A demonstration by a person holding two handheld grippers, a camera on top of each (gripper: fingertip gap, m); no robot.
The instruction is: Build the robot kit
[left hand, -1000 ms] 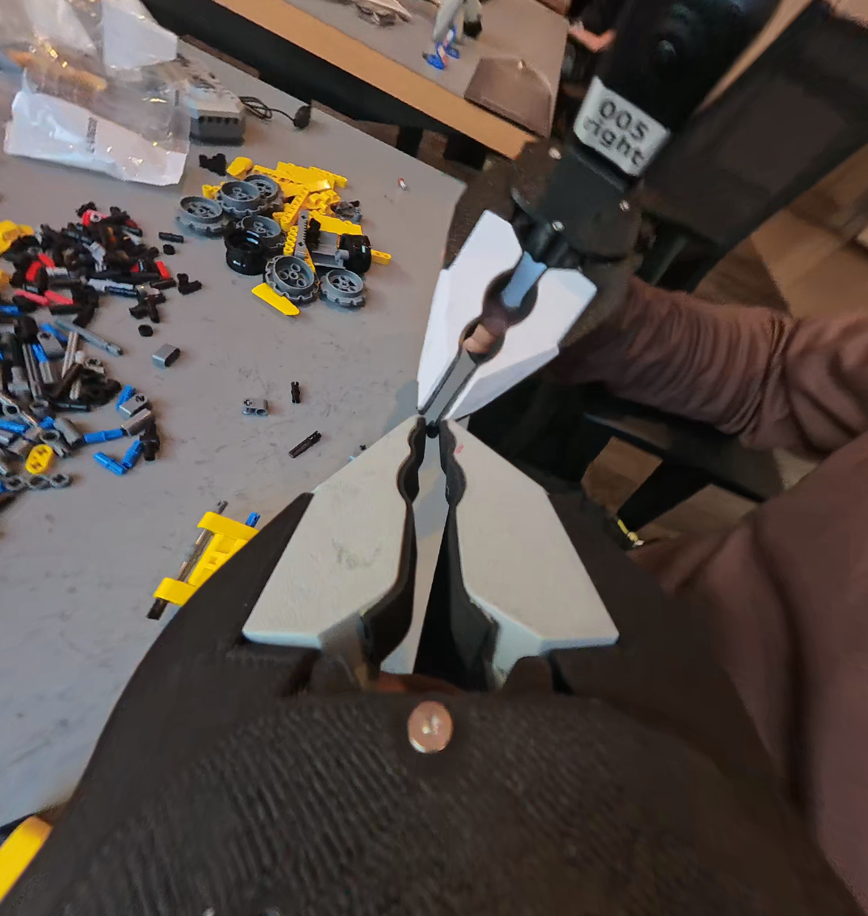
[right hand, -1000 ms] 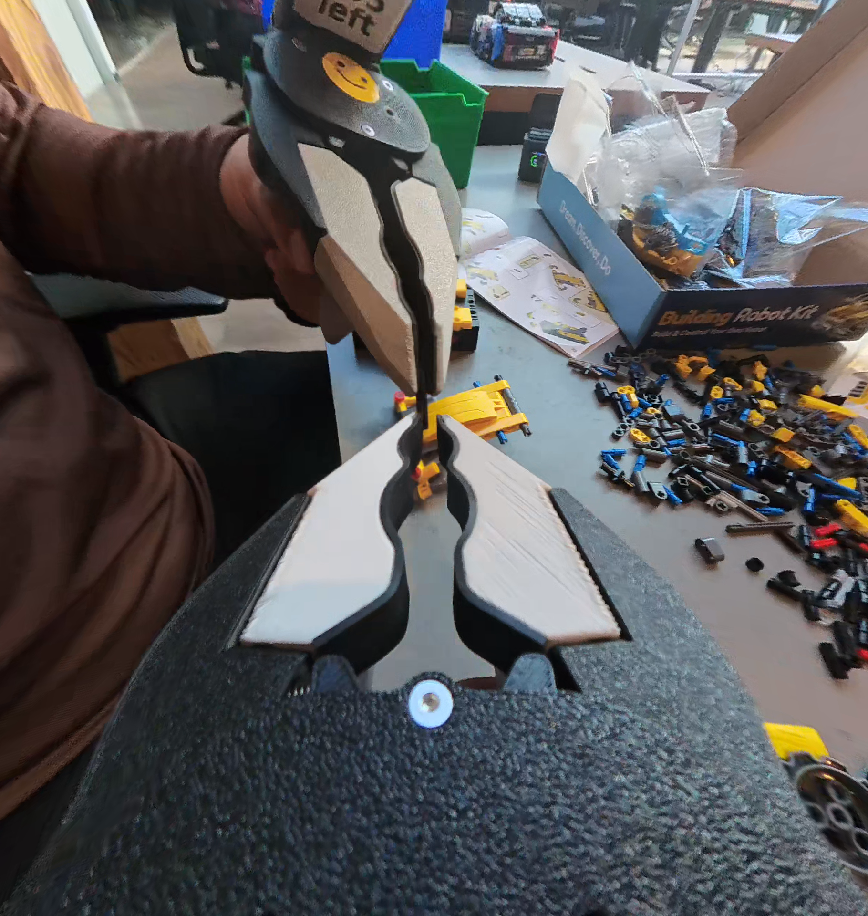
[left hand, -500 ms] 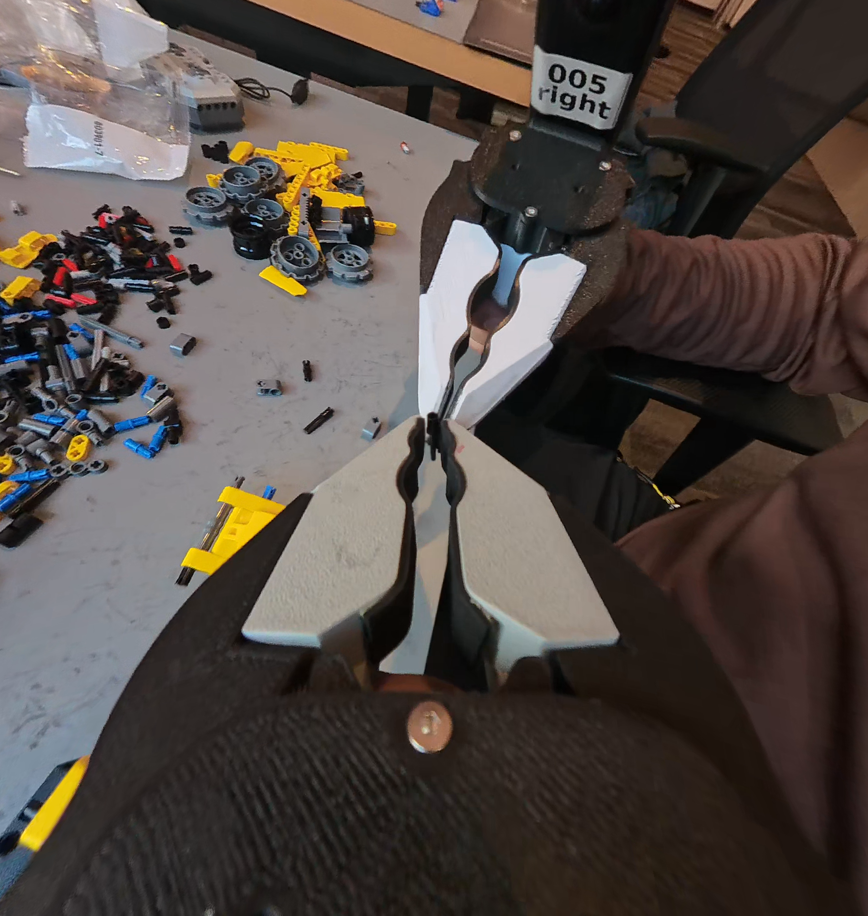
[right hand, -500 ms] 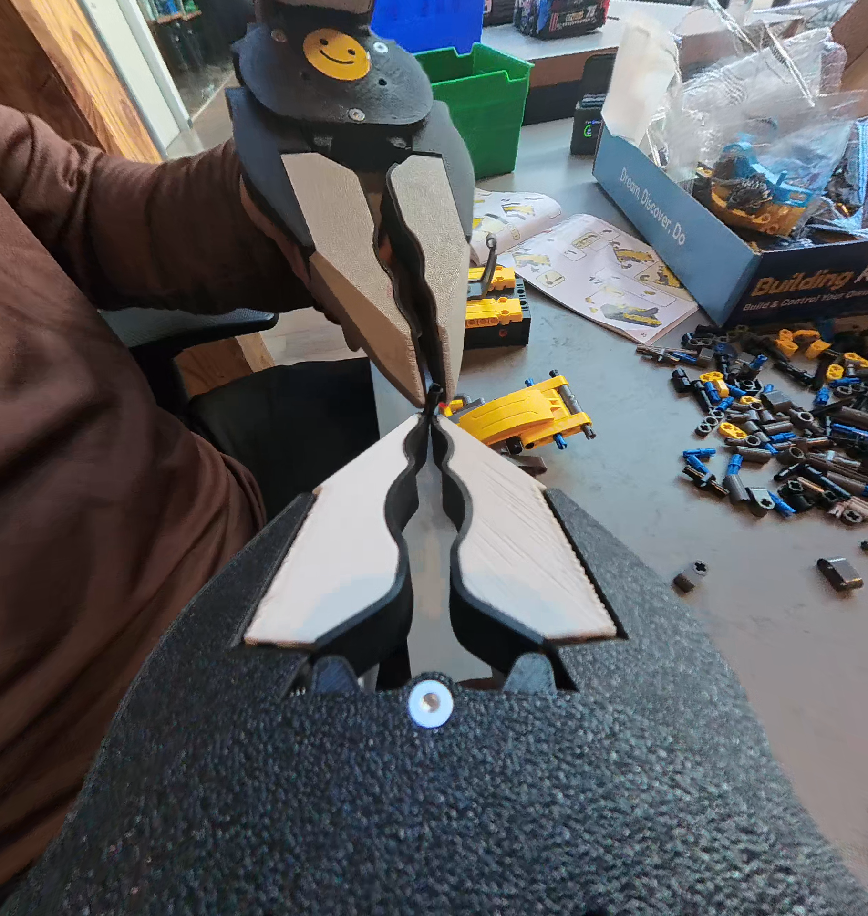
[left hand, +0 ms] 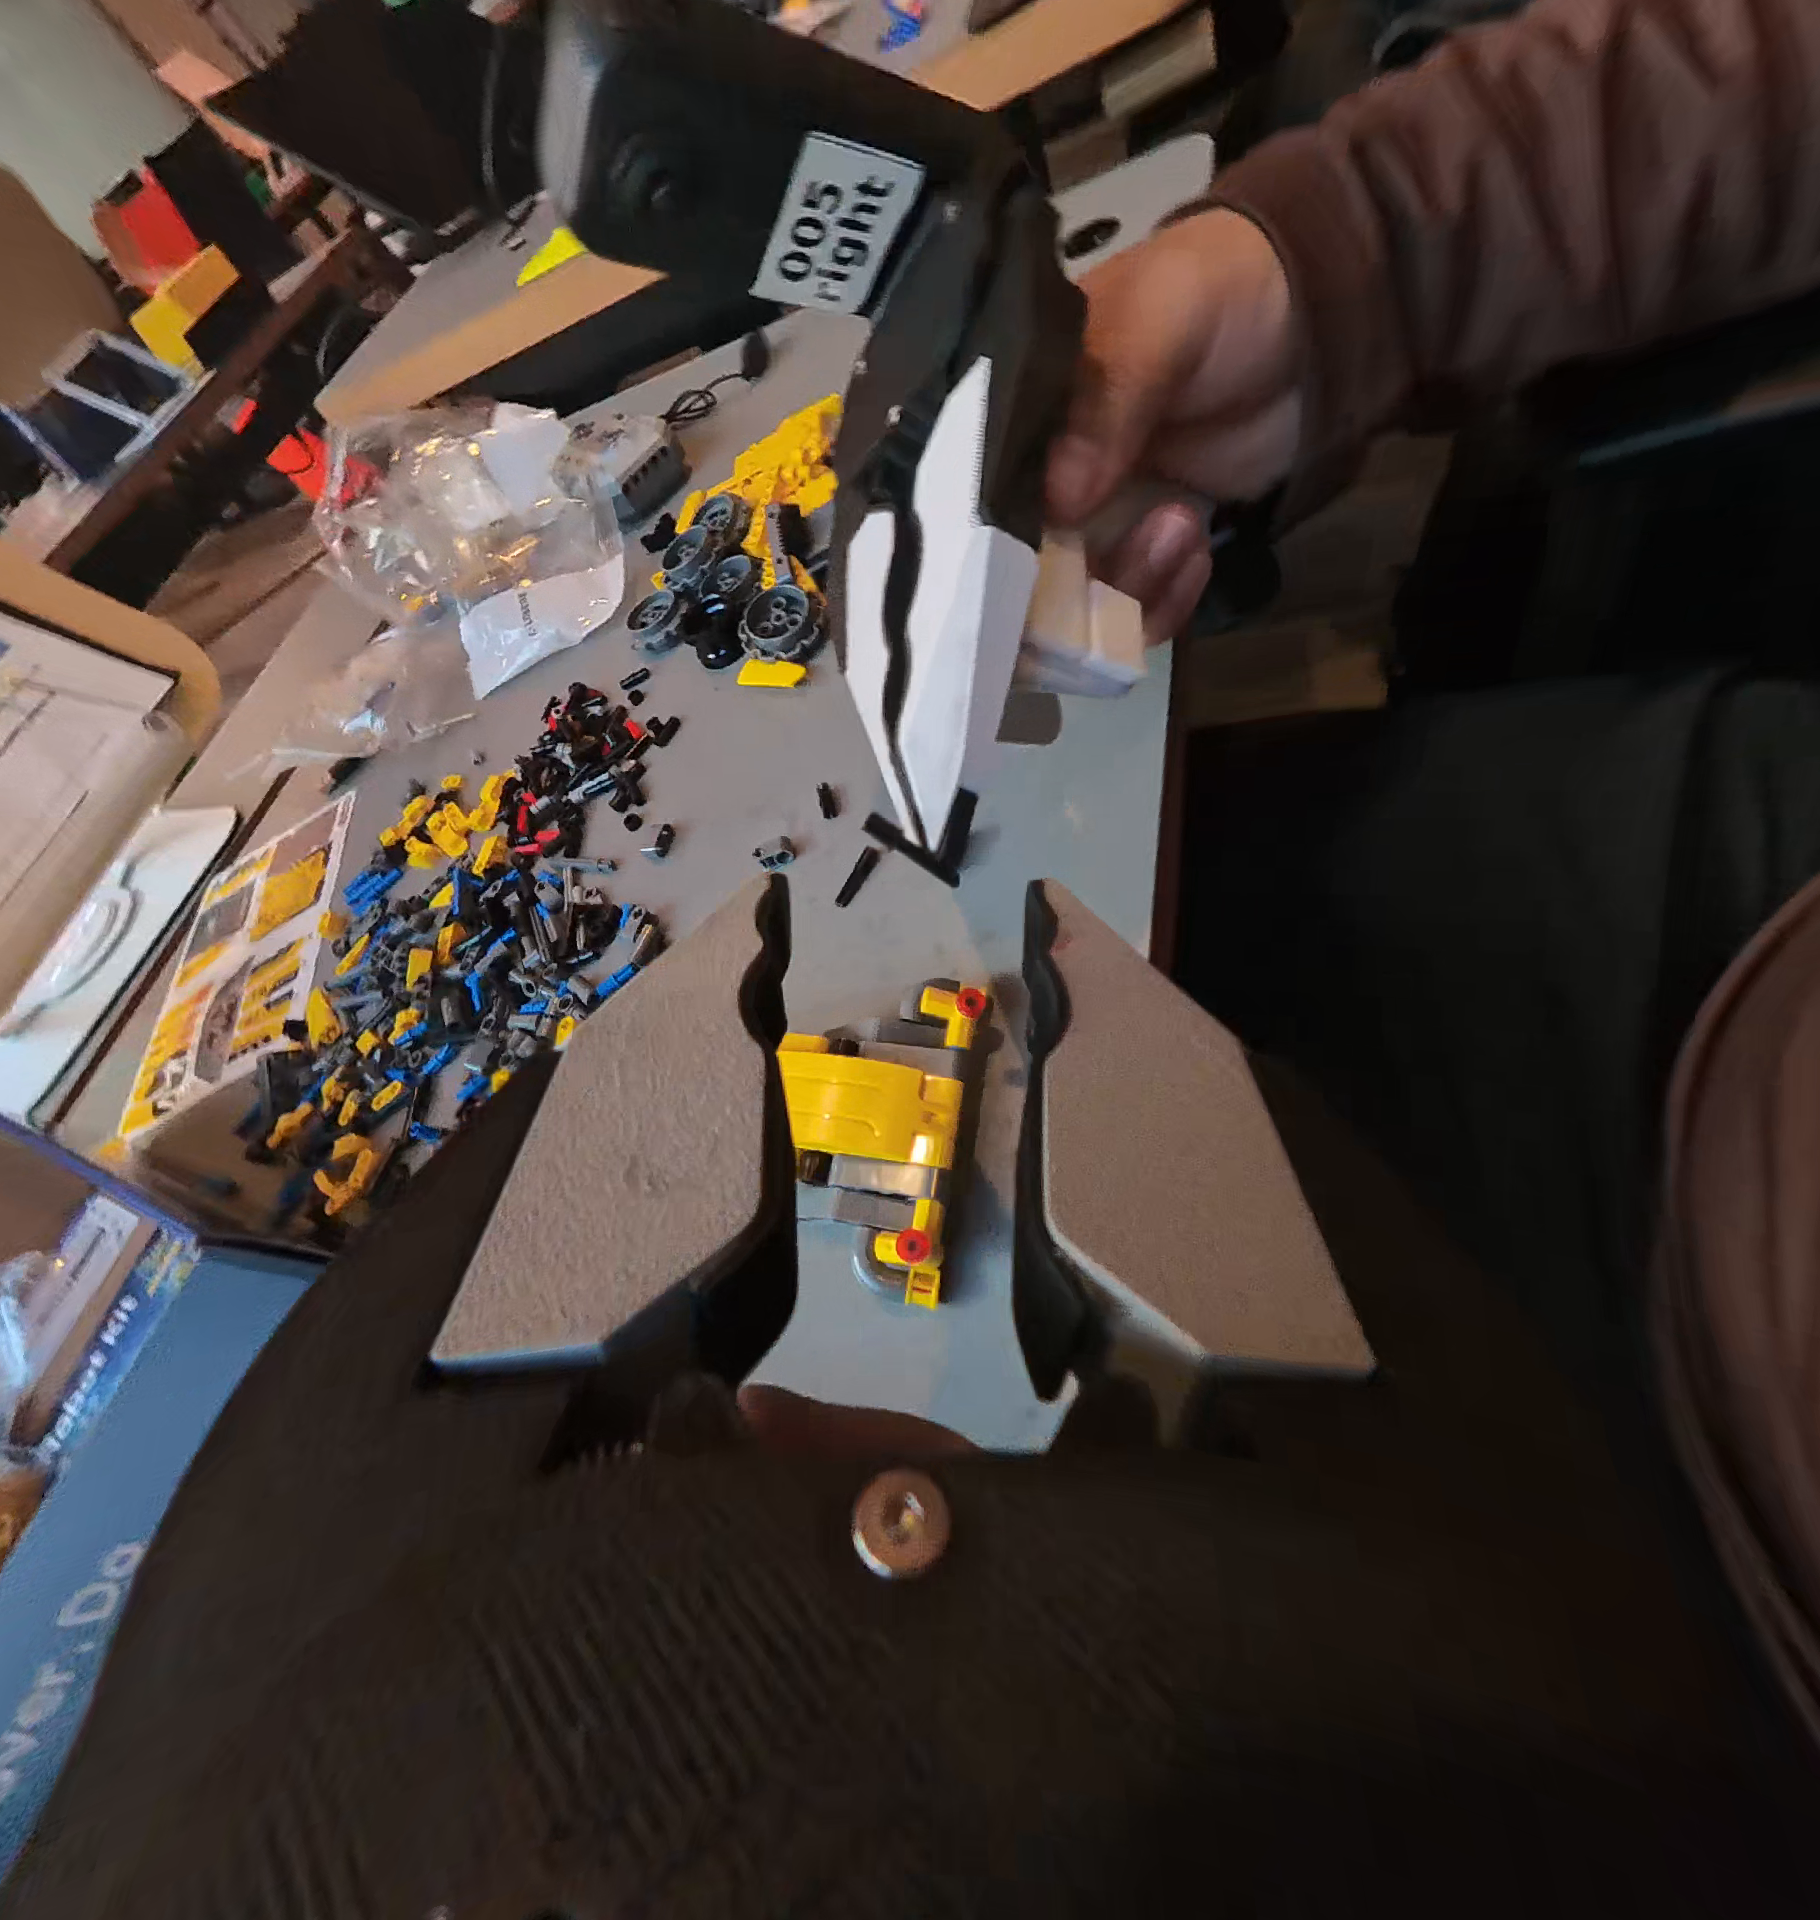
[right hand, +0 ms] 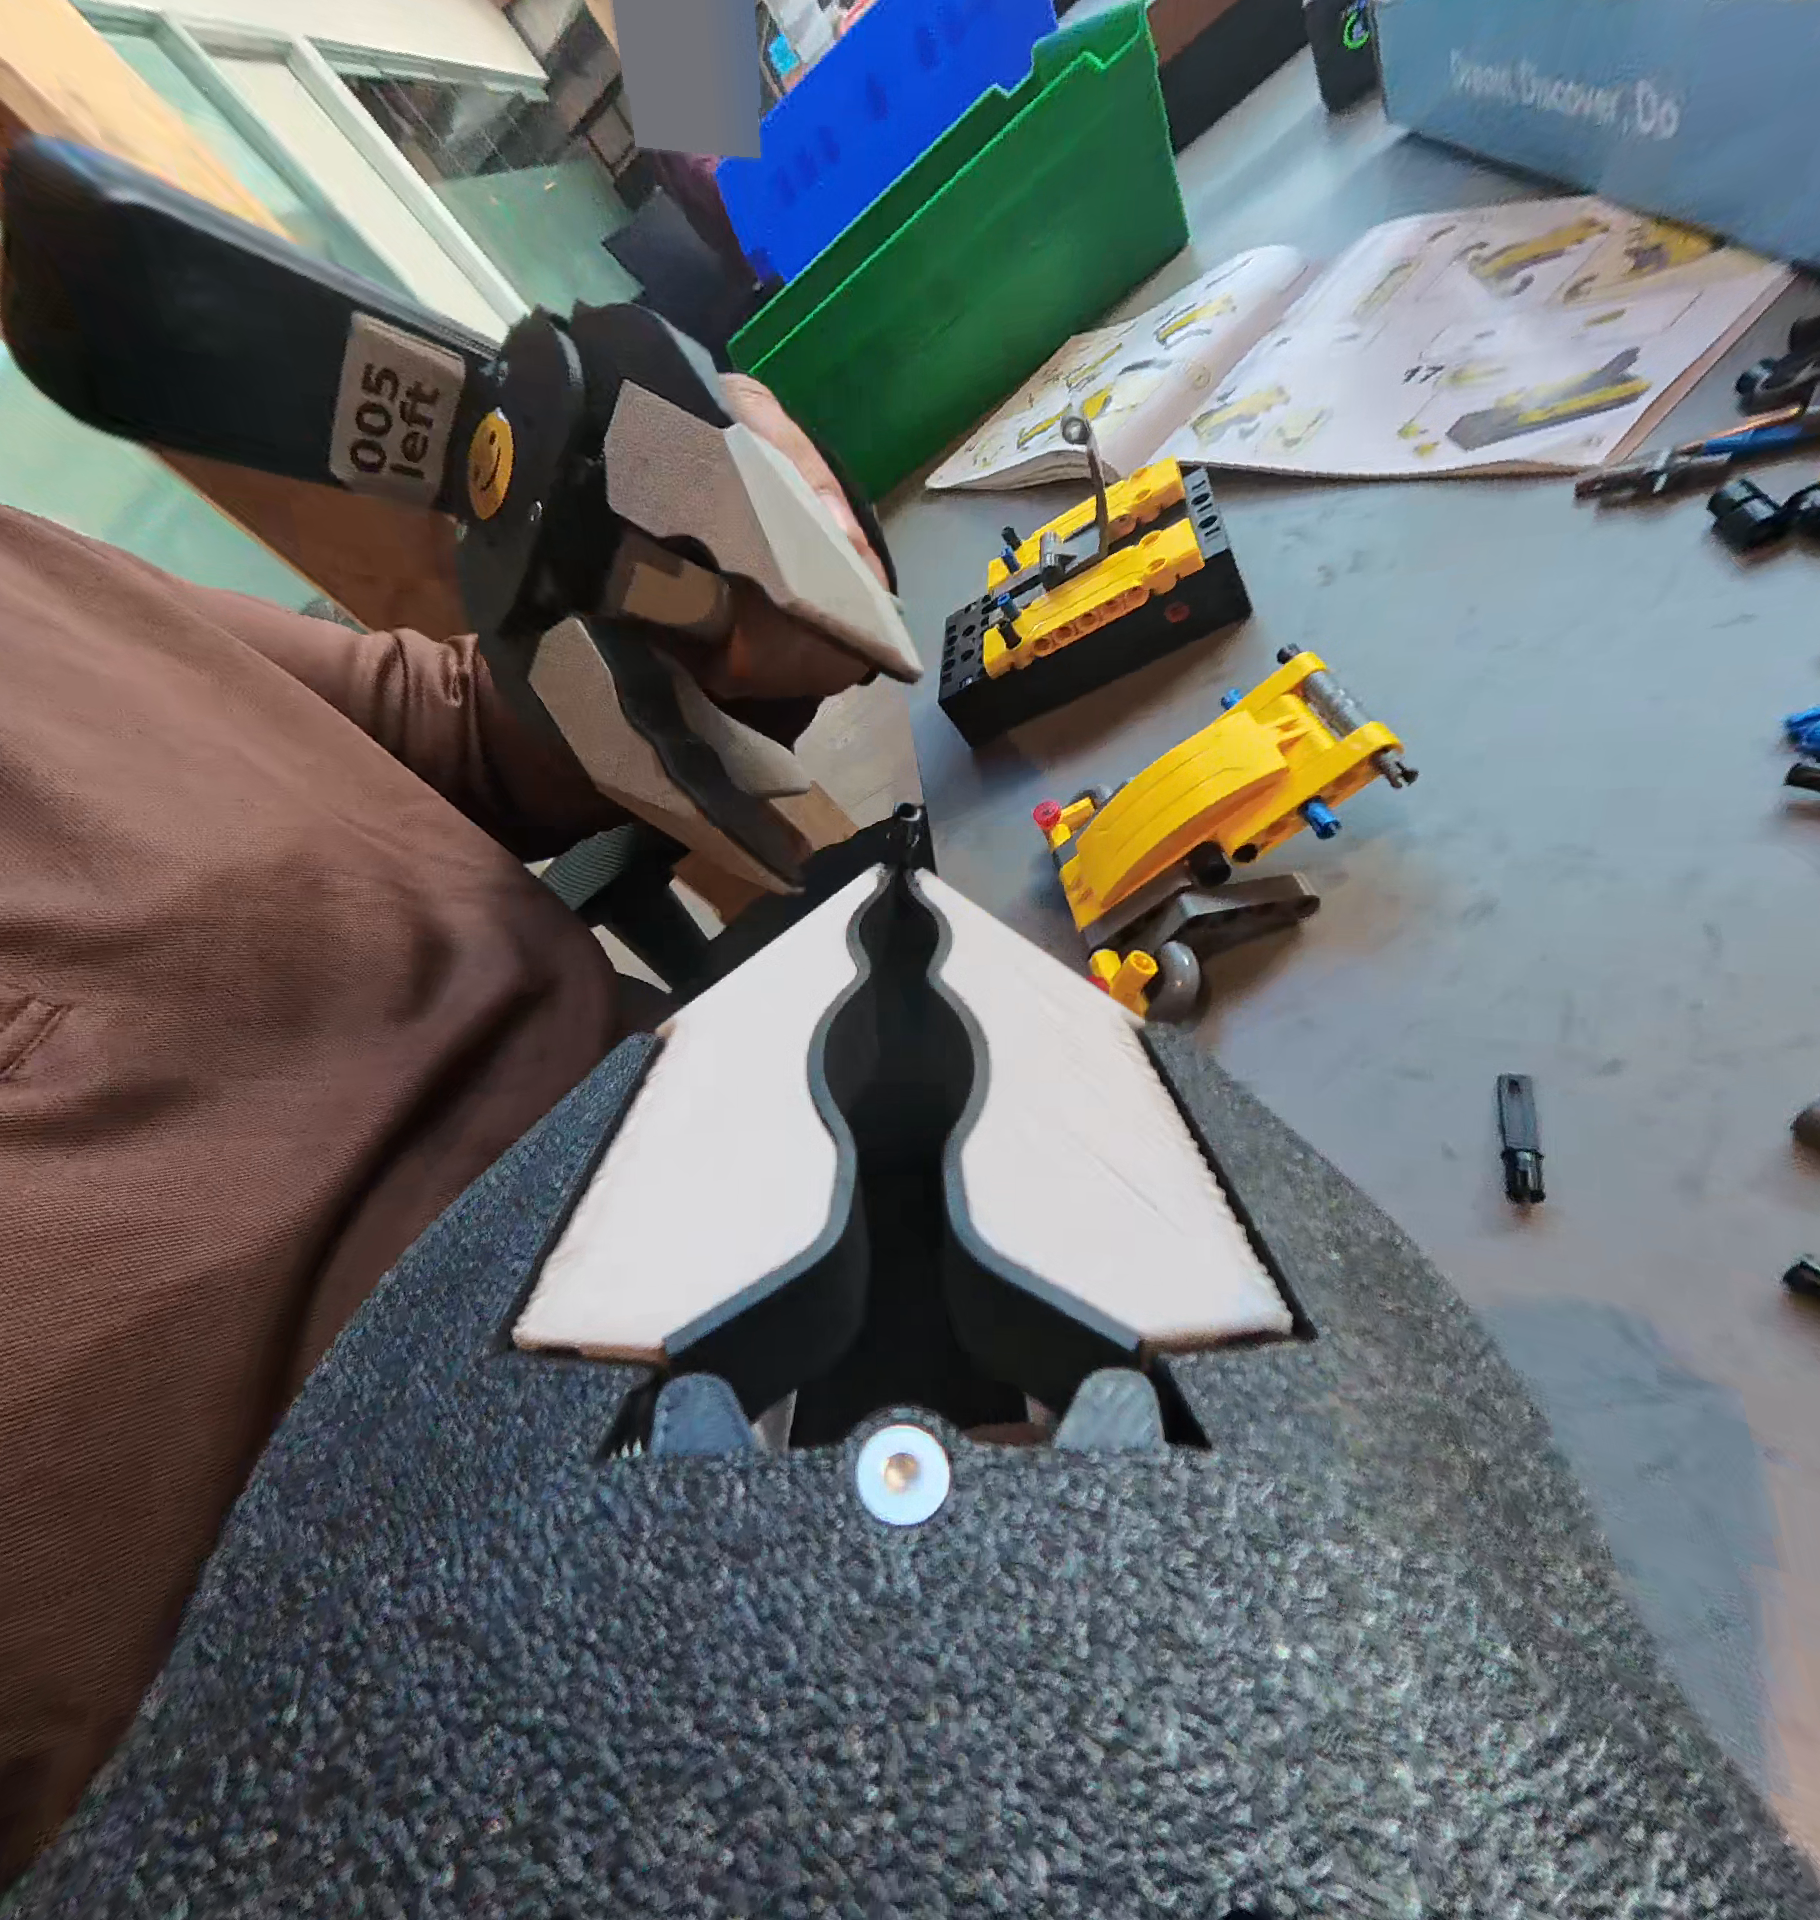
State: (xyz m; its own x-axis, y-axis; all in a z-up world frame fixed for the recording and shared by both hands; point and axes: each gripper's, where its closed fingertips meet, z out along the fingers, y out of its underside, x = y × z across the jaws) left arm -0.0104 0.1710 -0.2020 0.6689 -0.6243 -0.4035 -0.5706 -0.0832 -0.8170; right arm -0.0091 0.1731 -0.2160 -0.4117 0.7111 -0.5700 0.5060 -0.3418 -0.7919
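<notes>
Grey tabletop (left hand: 740, 769) fills most of what I can see, strewn with a heap of small blue, black and yellow building pieces (left hand: 470, 966), a cluster of grey wheels (left hand: 719, 592) and an open instruction booklet (right hand: 1405, 353) beside a green bin (right hand: 968, 281). A moment ago the two tools met tip to tip, both pinched on one thin black part. Now the left gripper (left hand: 903, 888) has let go: its fingers stand wide apart with nothing between them, and it has swung away to hang over the yellow sub-assembly (left hand: 870, 1112), which lies on the table framed in the gap, not touched by either finger. The right gripper (right hand: 901, 873) keeps its fingers pressed together on a small black pin (right hand: 906, 821) that pokes out just past the tips; from the left camera the piece looks blurred, possibly with a second black bit attached. It is held up in the air near the table's edge, just beside the left tool's lower finger. A black-and-yellow block (right hand: 1093, 603) sits farther back, near the booklet
</notes>
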